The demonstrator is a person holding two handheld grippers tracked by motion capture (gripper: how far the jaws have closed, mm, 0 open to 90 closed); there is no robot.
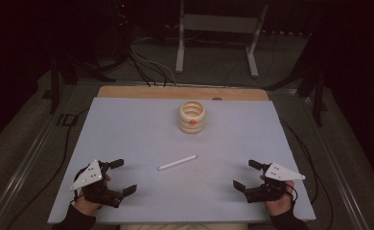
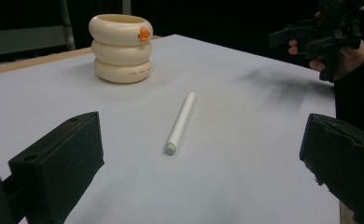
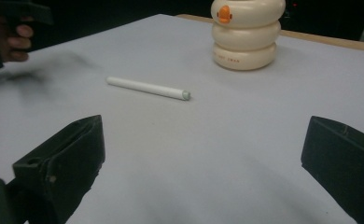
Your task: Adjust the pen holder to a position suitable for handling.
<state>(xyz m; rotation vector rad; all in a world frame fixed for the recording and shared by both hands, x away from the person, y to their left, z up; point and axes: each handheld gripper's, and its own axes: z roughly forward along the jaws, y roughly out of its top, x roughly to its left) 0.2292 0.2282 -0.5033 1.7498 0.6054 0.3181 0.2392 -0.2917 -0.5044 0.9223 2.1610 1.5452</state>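
Pen (image 1: 177, 163) lies flat between both spread, empty grippers, left (image 1: 119, 178) and right (image 1: 245, 176); pinch mid-barrel, jaws square across it, for holder (image 1: 192, 117).

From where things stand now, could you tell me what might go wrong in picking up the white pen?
The white pen is round and lies flat on the smooth board, so a jaw nudging it may roll it away. Both the left gripper and right gripper face it, open; closing in together, they could collide.
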